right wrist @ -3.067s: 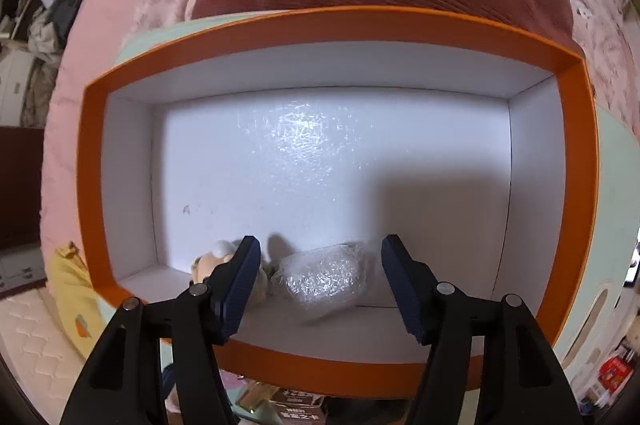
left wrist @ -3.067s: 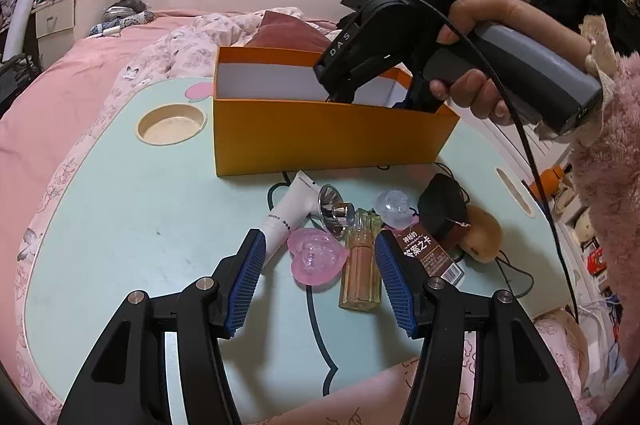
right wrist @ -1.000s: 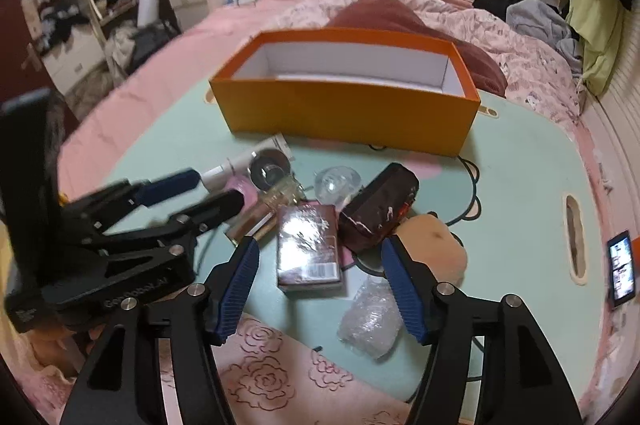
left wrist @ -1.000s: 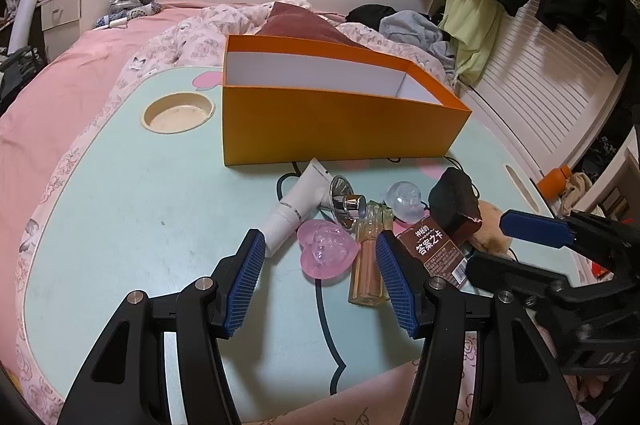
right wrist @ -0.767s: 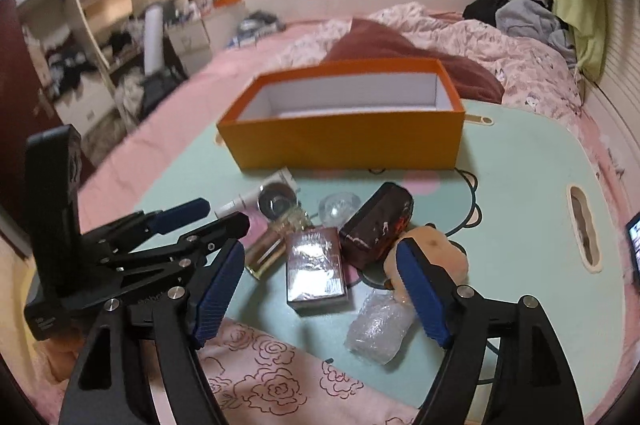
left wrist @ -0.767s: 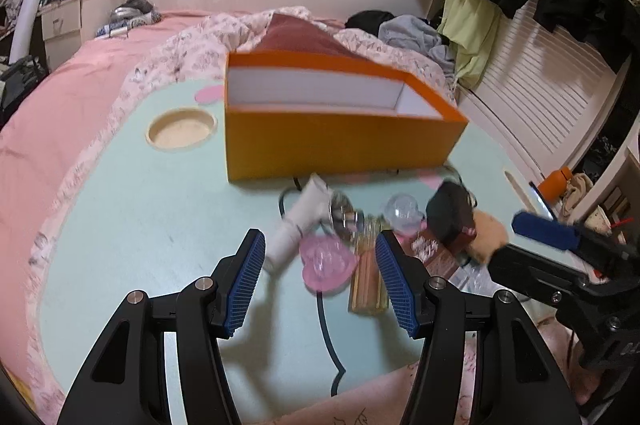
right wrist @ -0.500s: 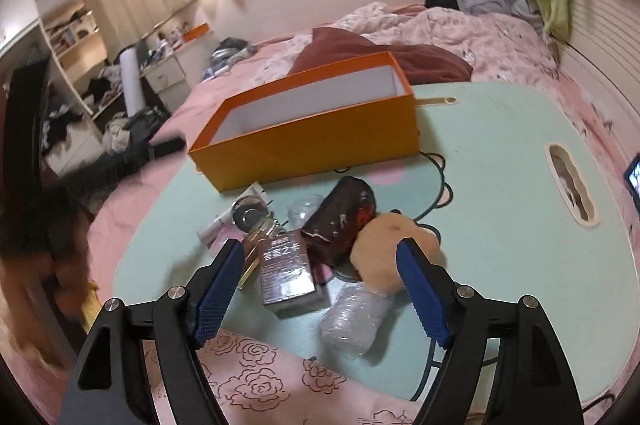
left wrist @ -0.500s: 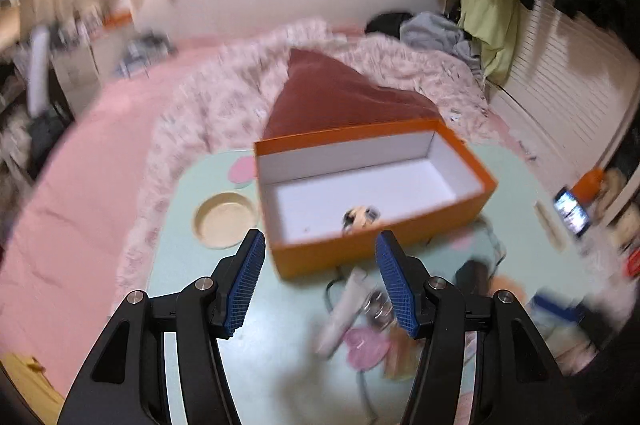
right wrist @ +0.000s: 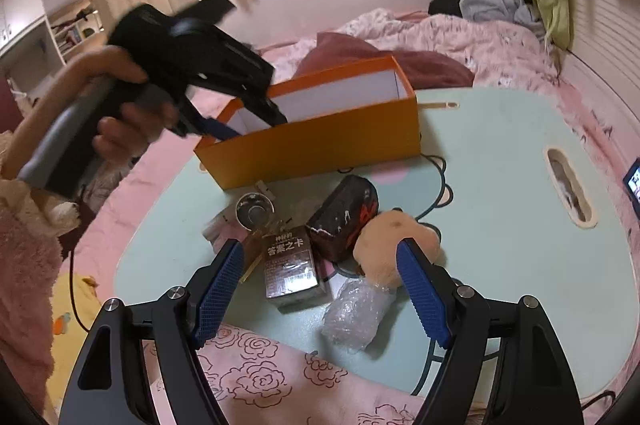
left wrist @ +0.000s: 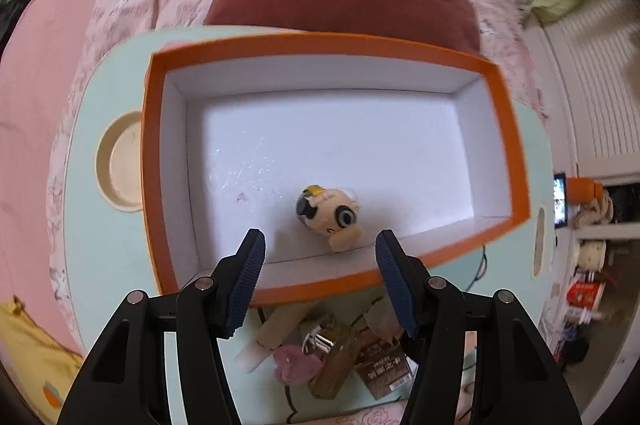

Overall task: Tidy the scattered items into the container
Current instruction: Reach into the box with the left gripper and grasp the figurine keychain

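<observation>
The orange box (left wrist: pixel 516 145) sits toward the far side of the mint-green bench (right wrist: pixel 500 193), open-topped, with only a small big-eyed toy figure (left wrist: pixel 328 213) lying on its white floor near the front wall. The scattered items lie in a heap just in front of it: a brown card box (right wrist: pixel 290 267), a dark pouch (right wrist: pixel 344 217), a tan plush toy (right wrist: pixel 394 237), a crinkled clear plastic wrap (right wrist: pixel 356 309), a glass bottle (left wrist: pixel 330 365), a pink heart-shaped piece (left wrist: pixel 294 365) and a white tube (left wrist: pixel 272 337). The card box looks stiff and light, best taken across its long sides; the plush and pouch should squash safely; the bottle looks slippery and breakable, so I'd pinch it mid-body. The left tool (left wrist: pixel 320 277) hangs over the box's front wall pointing steeply down, fingers apart and empty. The right tool (right wrist: pixel 320 285) hovers above the heap, fingers spread wide with nothing between them.
</observation>
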A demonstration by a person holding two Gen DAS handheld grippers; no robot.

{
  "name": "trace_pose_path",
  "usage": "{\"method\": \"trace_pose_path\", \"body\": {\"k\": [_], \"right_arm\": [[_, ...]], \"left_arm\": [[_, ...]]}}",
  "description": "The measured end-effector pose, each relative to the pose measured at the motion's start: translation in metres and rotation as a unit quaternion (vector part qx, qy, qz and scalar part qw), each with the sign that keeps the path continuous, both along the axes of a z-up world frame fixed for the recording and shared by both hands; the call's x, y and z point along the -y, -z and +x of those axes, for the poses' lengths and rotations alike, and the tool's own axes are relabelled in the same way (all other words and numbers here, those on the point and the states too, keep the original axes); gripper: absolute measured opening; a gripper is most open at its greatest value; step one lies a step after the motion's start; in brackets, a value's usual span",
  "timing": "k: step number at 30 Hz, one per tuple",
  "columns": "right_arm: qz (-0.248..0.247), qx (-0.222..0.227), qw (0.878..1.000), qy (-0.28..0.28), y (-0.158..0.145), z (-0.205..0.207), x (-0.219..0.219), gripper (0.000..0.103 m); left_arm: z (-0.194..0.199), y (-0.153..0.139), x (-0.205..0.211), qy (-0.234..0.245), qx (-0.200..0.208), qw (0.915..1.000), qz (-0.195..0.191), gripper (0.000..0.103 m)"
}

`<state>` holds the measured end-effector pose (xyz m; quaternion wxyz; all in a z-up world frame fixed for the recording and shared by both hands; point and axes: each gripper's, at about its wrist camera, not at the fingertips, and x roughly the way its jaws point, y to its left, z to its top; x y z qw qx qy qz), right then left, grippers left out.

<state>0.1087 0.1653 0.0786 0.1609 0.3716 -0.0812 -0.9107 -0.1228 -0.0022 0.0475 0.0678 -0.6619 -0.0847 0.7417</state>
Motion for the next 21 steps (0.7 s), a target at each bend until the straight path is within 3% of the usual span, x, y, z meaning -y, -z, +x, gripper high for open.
{"method": "trace_pose_path", "body": {"k": [5,8,12,21], "right_arm": [[-0.003,0.000,1.000,-0.004,0.000,0.000,-0.001,0.079],[-0.010,0.005,1.000,-0.003,0.001,-0.002,-0.004,0.079],[-0.015,0.005,1.000,-0.002,0.000,-0.002,-0.006,0.080],[-0.013,0.007,1.000,-0.002,0.000,-0.003,-0.006,0.082]], "left_arm": [[-0.003,0.006,-0.004,0.006,0.011,0.9996,-0.027,0.059],[-0.004,0.010,-0.006,-0.009,0.007,0.9996,-0.026,0.065],[-0.004,0.019,-0.017,-0.001,-0.021,0.9953,-0.094,0.070],[0.002,0.023,-0.015,0.002,-0.013,0.9954,-0.095,0.070]]}}
